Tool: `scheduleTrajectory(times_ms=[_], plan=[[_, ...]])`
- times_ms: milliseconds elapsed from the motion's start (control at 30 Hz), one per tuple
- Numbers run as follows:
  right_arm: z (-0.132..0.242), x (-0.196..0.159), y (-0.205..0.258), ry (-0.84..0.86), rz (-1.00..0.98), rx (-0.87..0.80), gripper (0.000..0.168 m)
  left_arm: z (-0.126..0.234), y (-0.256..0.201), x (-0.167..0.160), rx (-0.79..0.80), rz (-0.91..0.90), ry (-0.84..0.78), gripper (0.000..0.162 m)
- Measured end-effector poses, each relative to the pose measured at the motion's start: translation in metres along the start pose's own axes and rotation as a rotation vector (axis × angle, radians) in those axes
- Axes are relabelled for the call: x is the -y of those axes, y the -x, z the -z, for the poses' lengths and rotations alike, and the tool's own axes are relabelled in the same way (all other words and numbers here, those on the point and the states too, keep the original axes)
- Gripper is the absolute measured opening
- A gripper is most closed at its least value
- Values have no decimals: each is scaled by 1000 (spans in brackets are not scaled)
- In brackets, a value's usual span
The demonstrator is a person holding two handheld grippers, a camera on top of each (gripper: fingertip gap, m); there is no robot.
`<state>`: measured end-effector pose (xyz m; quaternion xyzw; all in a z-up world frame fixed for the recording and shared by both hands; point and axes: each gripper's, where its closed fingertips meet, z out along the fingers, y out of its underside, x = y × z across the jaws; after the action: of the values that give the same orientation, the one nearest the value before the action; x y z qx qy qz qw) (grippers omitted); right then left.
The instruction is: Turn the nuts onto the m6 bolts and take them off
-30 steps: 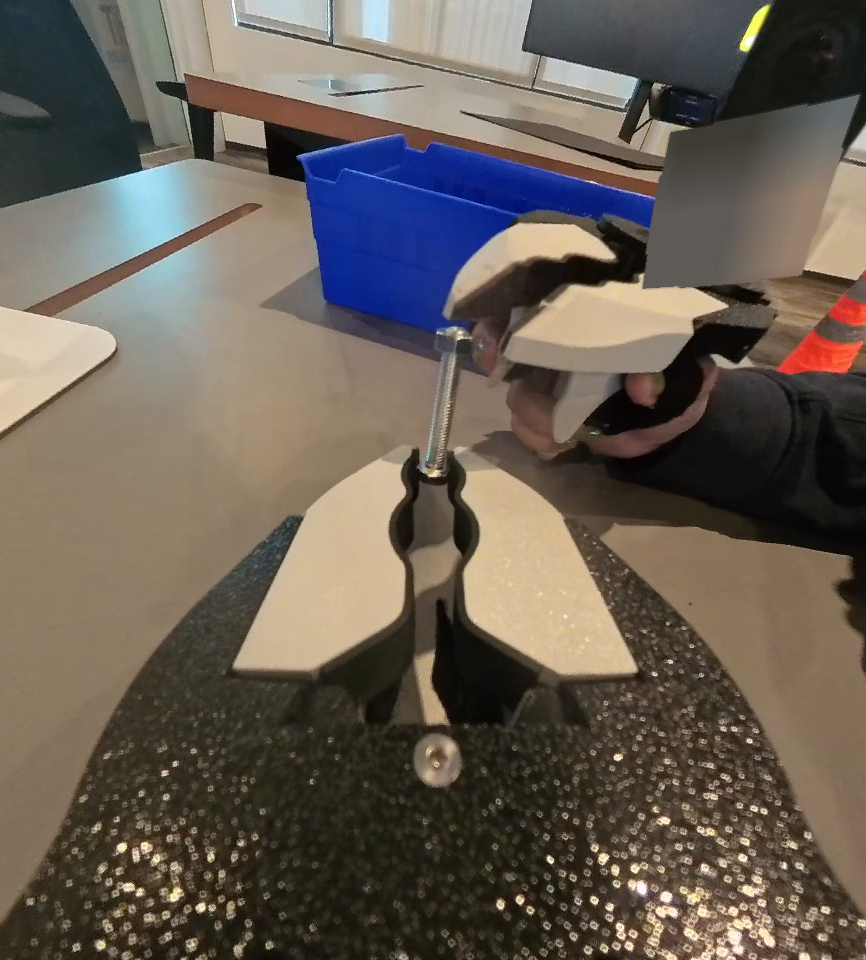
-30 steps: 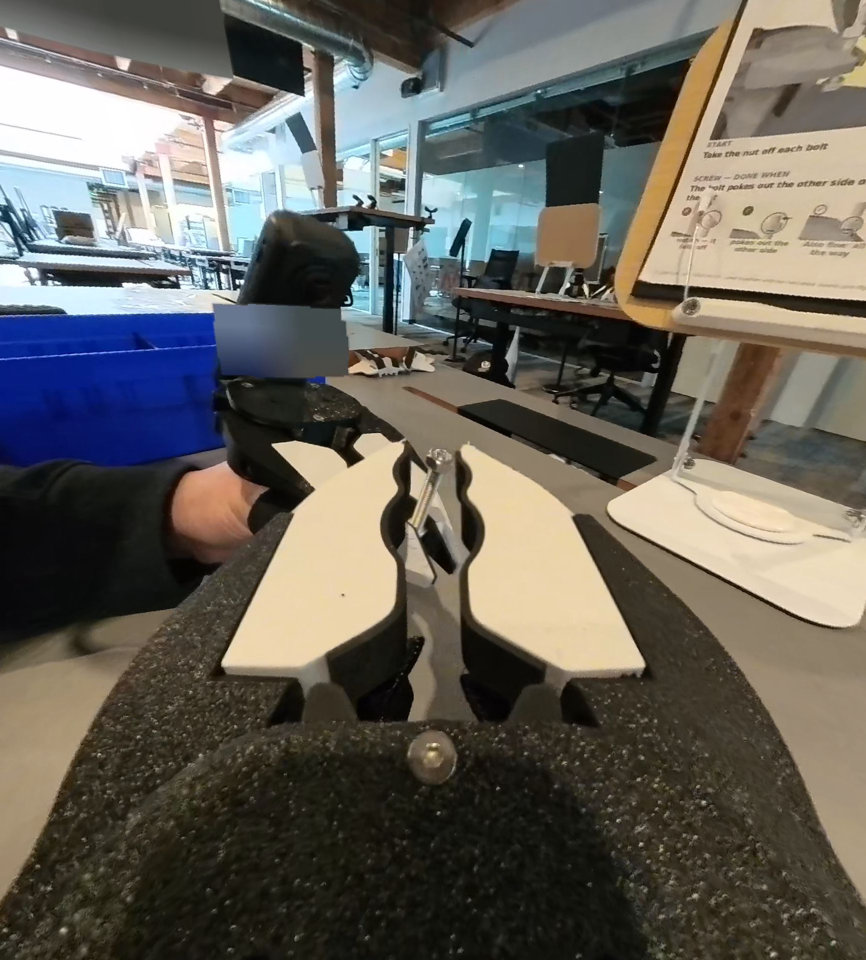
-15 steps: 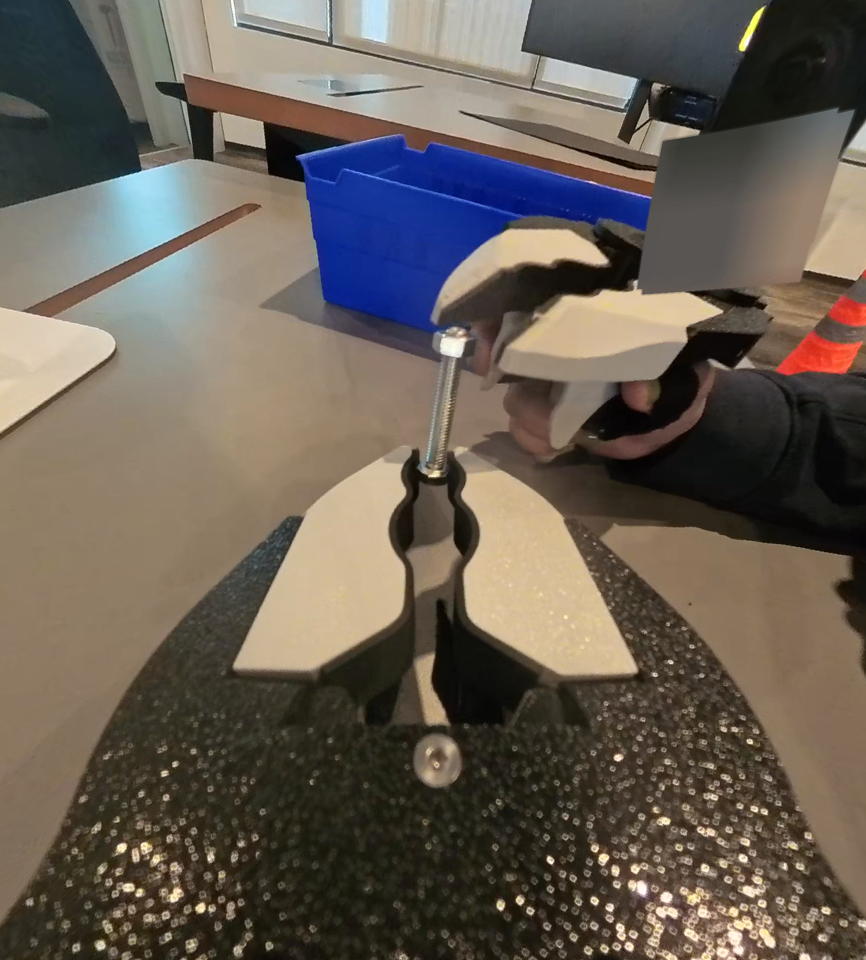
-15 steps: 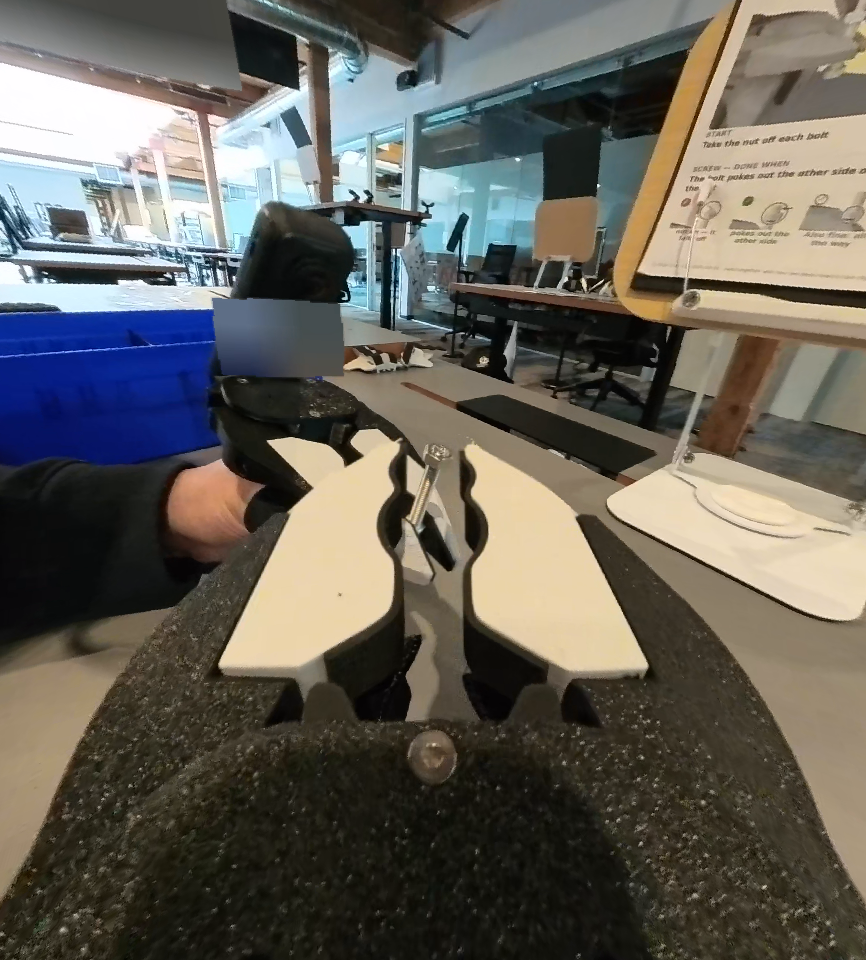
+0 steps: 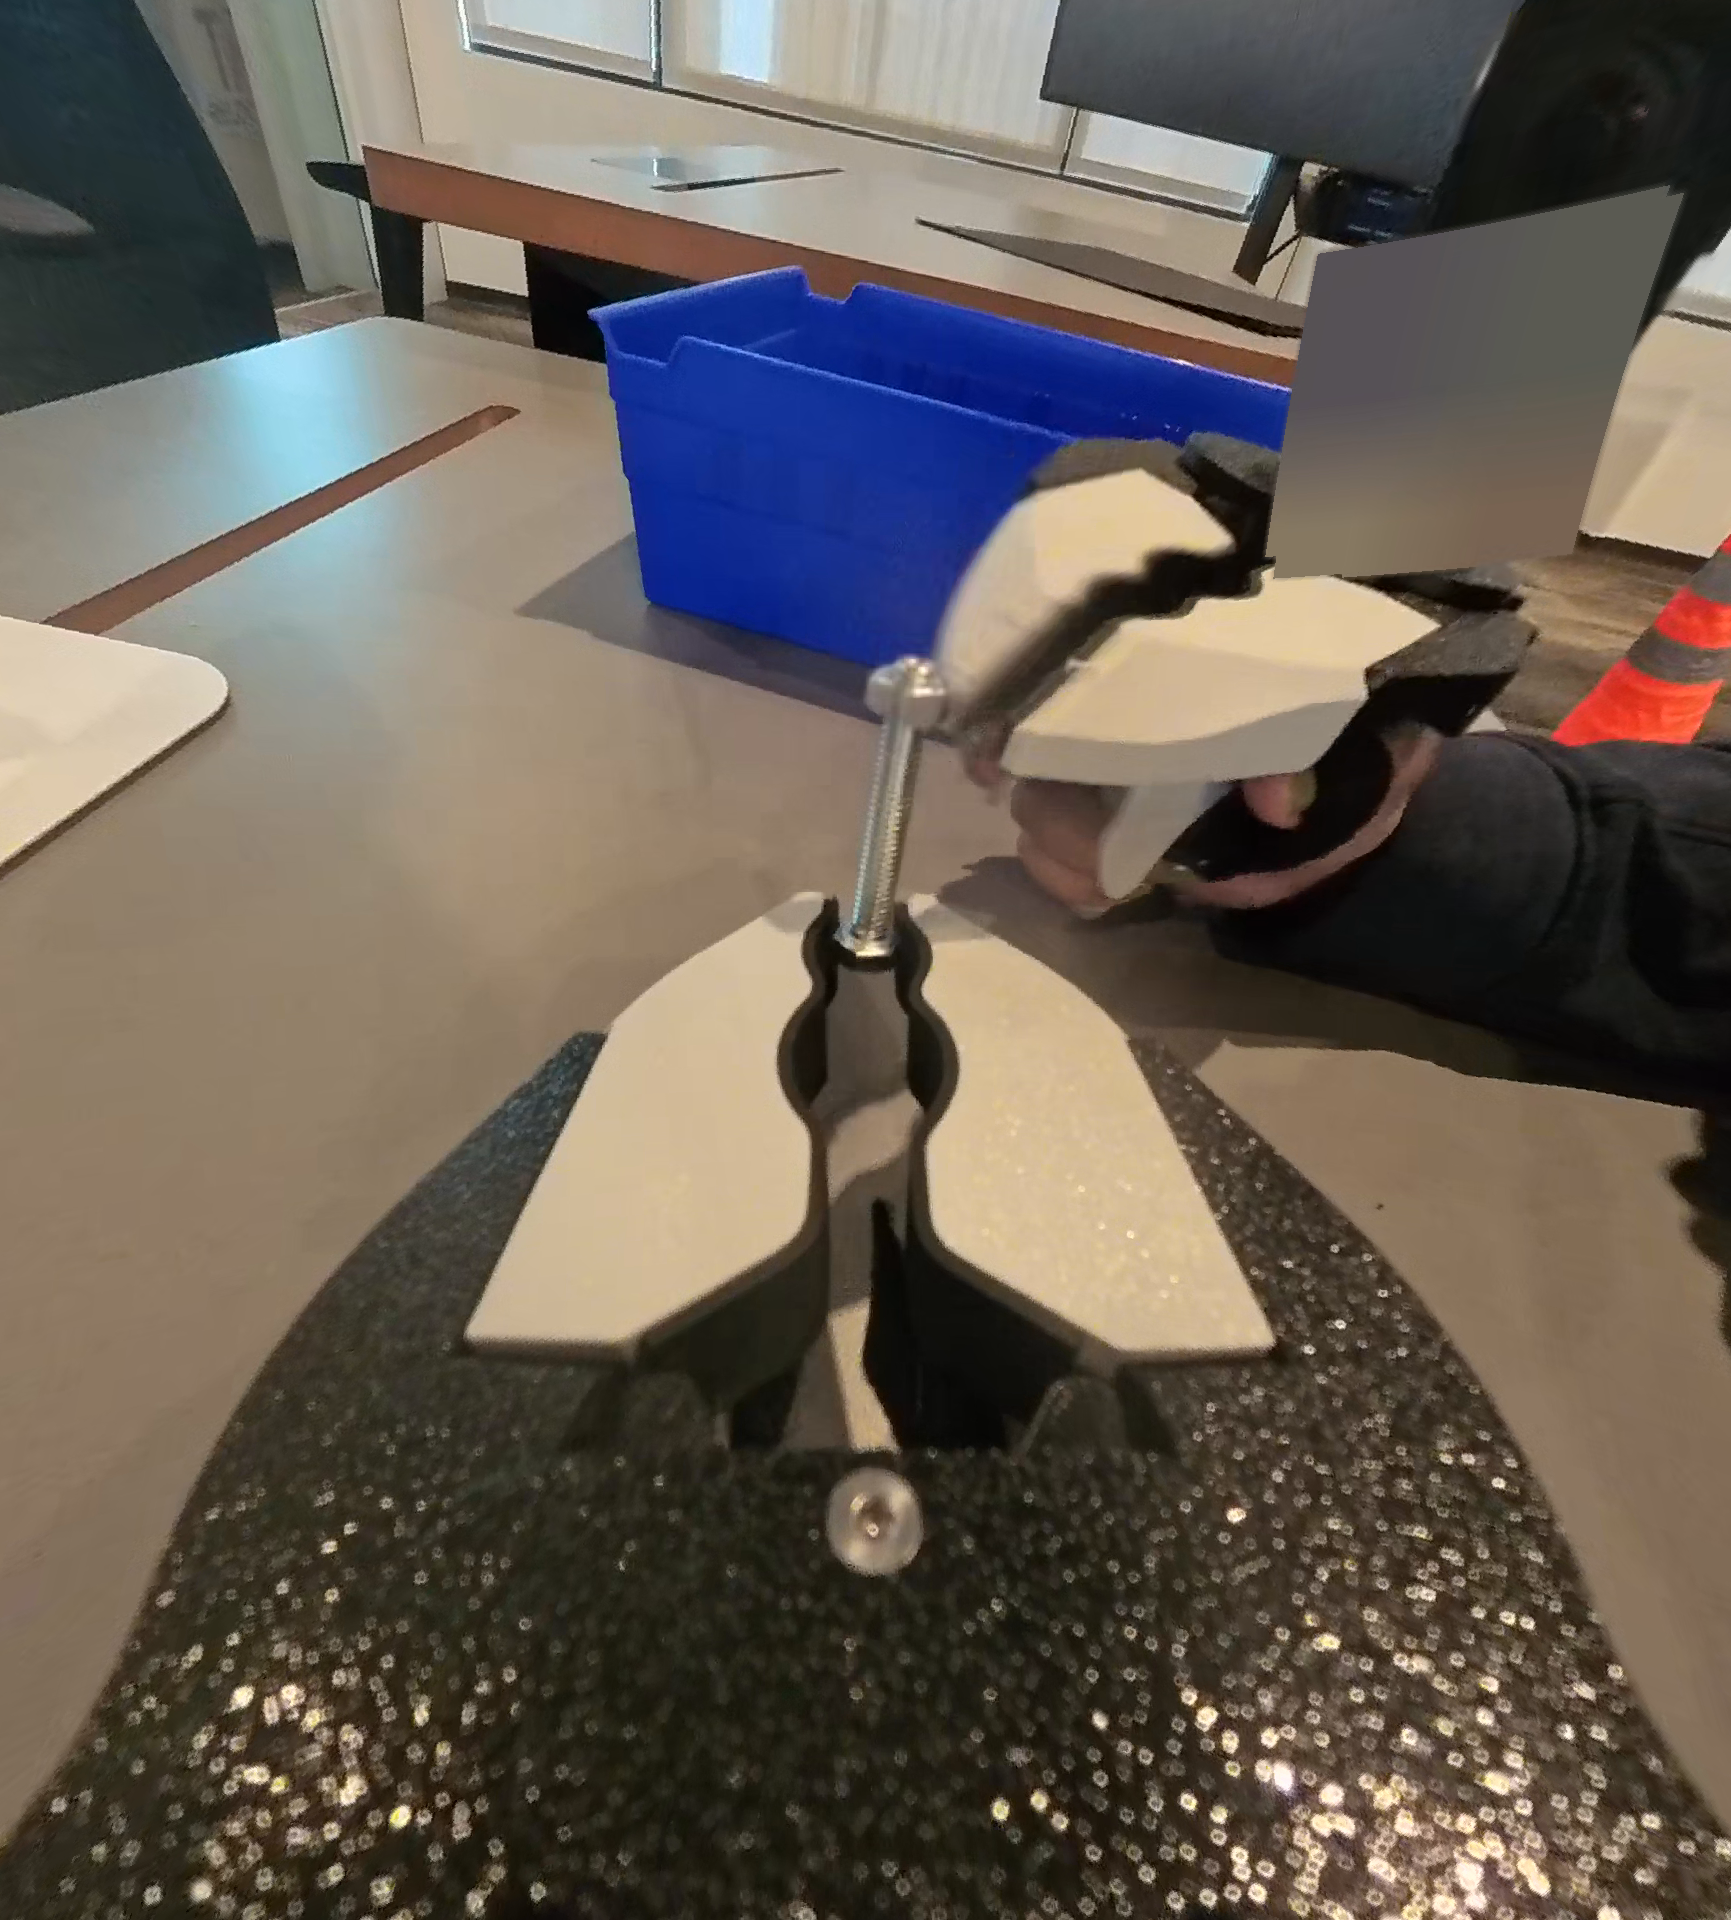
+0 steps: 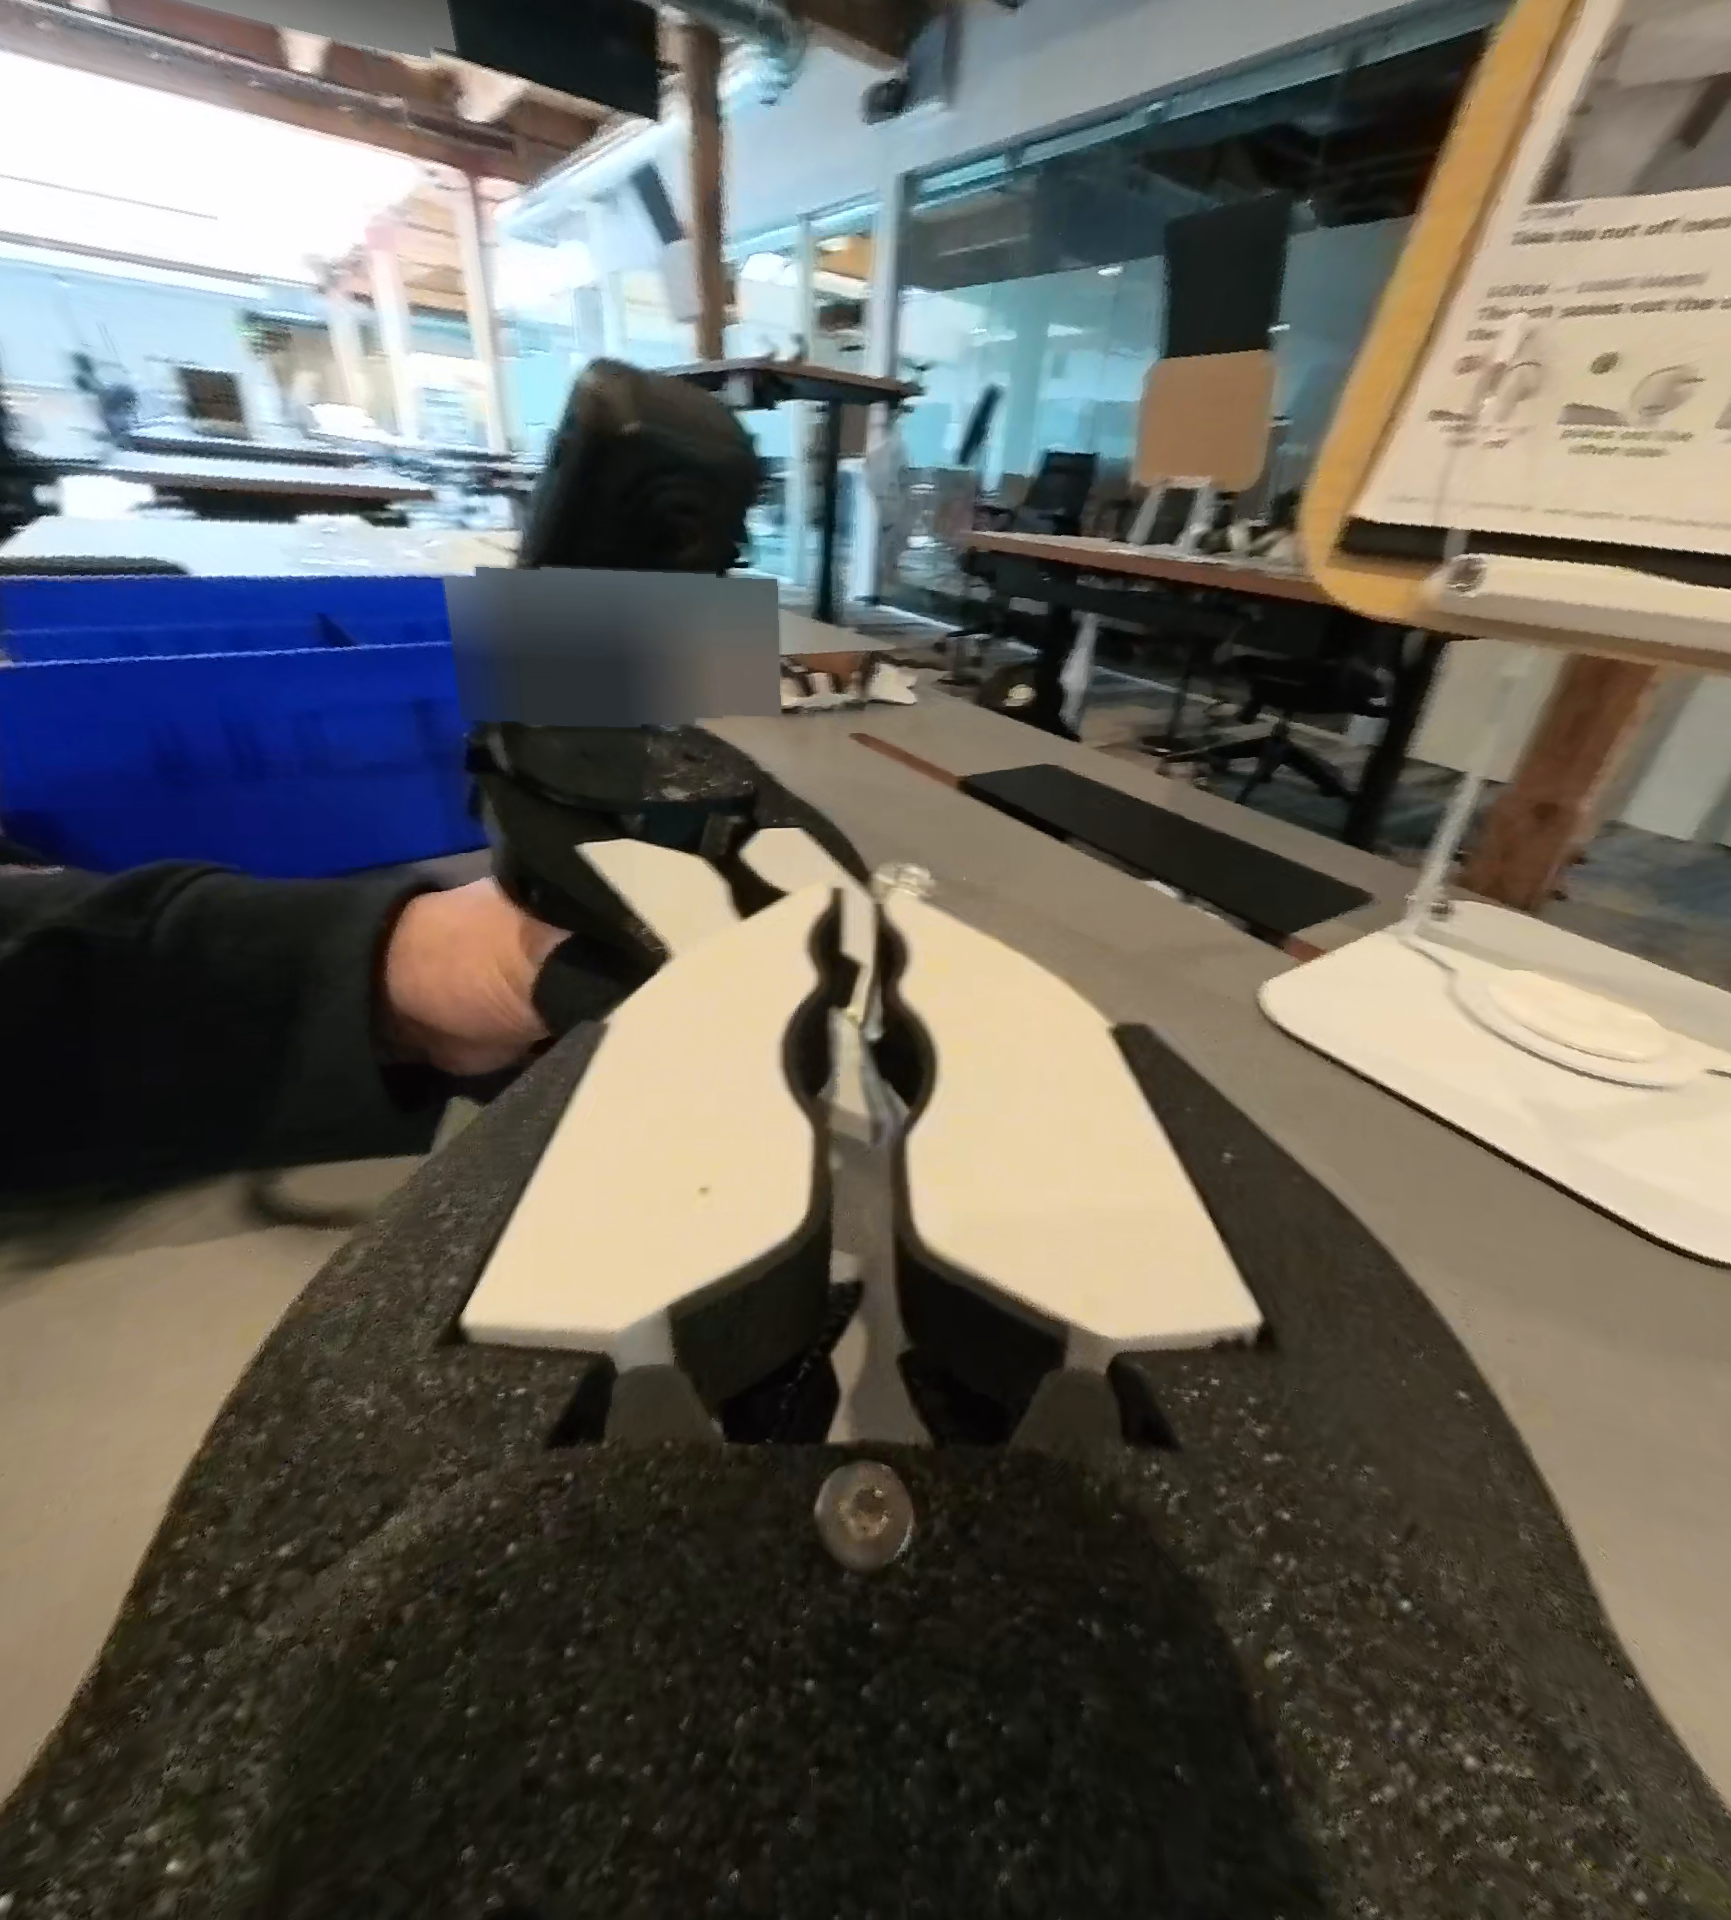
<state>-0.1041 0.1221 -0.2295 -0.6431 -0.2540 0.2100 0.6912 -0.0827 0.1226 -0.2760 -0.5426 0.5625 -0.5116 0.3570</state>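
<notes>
We are clamping the bolt [image 5: 887, 805] upright in our left gripper [image 5: 866, 940] above the counter [image 5: 321, 935] while our right gripper [image 5: 954, 698], nearly closed, is pinching the nut [image 5: 905, 688] at its top, ready to twist.

Right gripper [image 5: 954, 717] white fingers, apart 1.0 s ago, now drawn nearly together beside top end of upright silver threaded bolt [image 5: 887, 821]; contact with nut at top [image 5: 905, 691] unclear. Right wrist view now motion-blurred, bolt top [image 6: 900, 881] just past fingertips, right of gap.
</notes>
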Motion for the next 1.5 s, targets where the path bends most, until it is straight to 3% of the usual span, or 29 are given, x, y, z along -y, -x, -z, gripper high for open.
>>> scheduleTrajectory(times_ms=[100, 333, 400, 500, 567, 733, 833, 900, 1033, 1200, 1333, 1400, 1500], plan=[[4, 6, 5, -34, -44, 59, 0, 0, 0, 0, 0, -1, 1, 10], [1, 4, -10, -30, -17, -63, 24, 0, -1, -1, -3, -4, 7, 10], [-1, 0, -6, -10, -17, -33, 21, 0, 0, -1, -1, -4, 6, 10], [3, 4, 6, -20, -29, 70, 1, 0, 0, 0, 2, -3, 5, 10], [6, 8, 2, -45, -39, 55, 1, 0, 0, -1, 3, -4, 5, 10], [4, 6, -11, -39, -15, -47, 21, -1, 0, -2, 4, -9, 14, 9], [2, 2, -5, -14, -13, -12, 16, -1, -1, -2, 3, -15, 17, 9], [4, 3, 3, -14, -21, 54, 0, -1, -1, -2, 3, -17, 17, 9], [9, 10, -5, -58, -34, 27, 2, -2, -3, -2, -9, -18, 21, 9], [5, 5, -8, -24, -1, -19, 17, -2, -4, -2, -15, -19, 22, 9], [7, 4, 2, -11, -6, 65, 0, -1, -3, 0, -19, -6, 5, 9], [9, 8, -1, -35, -20, 57, 1, -1, -3, 0, -21, -2, 1, 9], [9, 9, -9, -44, 2, -11, 14, -1, -3, 0, -23, -3, 6, 9]])
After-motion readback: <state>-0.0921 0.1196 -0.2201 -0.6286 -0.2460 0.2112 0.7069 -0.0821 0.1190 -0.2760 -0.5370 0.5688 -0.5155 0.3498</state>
